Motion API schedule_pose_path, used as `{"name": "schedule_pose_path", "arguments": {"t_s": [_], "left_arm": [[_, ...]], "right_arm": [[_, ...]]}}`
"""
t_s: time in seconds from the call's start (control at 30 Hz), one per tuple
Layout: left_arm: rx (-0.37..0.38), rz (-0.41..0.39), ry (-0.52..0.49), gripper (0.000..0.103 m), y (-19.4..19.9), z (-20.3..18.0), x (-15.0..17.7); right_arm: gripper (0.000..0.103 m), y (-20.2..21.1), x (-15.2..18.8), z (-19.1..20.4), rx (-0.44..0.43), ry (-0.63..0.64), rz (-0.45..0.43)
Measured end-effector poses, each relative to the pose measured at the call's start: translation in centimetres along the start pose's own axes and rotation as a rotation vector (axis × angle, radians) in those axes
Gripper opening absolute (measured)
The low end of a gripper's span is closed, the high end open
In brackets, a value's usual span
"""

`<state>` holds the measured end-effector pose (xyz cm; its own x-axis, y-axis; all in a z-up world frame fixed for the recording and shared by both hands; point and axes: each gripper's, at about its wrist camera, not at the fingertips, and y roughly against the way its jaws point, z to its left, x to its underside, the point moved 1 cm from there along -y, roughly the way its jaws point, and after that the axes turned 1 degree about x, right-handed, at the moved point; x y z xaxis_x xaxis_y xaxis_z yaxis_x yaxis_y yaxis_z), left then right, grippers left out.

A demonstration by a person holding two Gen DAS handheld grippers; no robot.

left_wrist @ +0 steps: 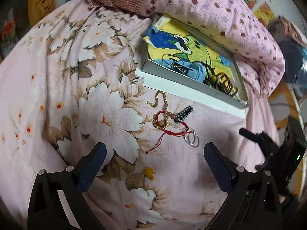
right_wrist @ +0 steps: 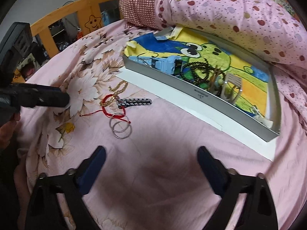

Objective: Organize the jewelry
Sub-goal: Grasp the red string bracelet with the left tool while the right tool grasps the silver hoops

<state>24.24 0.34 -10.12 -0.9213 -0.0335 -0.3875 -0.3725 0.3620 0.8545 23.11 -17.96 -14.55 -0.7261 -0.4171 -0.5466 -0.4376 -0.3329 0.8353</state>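
Loose jewelry lies on the pink floral bedsheet [left_wrist: 57, 76]: a gold chain [left_wrist: 160, 103], a red cord bracelet [left_wrist: 163, 123], a black-and-white braided piece [left_wrist: 183, 113] and two silver rings [left_wrist: 191, 139]. My left gripper [left_wrist: 155, 152] hangs open just short of them, nothing between its jaws. My right gripper [right_wrist: 152, 154] is open over bare sheet, with the silver rings [right_wrist: 120, 125], red cord [right_wrist: 106, 103], braid [right_wrist: 134, 102] and gold chain [right_wrist: 119, 86] ahead to its left. The grey tray [right_wrist: 191, 94], lined with a cartoon towel, holds a black bead necklace [right_wrist: 197, 71] and other pieces.
A pink dotted quilt [right_wrist: 239, 15] and a checked pillow [right_wrist: 142, 5] press against the tray's far side. White paper [right_wrist: 191, 113] lies under the tray. A yellow wooden bed rail [right_wrist: 86, 13] stands at the back left. A hand [right_wrist: 7, 130] shows at the left edge.
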Motion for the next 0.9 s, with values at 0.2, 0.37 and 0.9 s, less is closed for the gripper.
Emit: {"name": "schedule_pose_path", "arguments": {"t_s": [0.2, 0.37, 0.9], "left_arm": [[-0.03, 0.049, -0.119, 0.059, -1.5, -1.2, 0.8], [-0.02, 0.063, -0.185, 0.044, -2.2, -1.7, 1.1], [-0.056, 0.182, -0.378, 0.018, -6.4, -2.4, 1.4]], "right_arm": [[0.061, -1.3, 0.3, 1.5, -0.054, 0.07, 0.048], [0.055, -2.0, 0.4, 2.1, -0.077, 0.103, 0.052], [0.043, -3.6, -0.2, 2.0, -0.092, 0.113, 0.052]]}}
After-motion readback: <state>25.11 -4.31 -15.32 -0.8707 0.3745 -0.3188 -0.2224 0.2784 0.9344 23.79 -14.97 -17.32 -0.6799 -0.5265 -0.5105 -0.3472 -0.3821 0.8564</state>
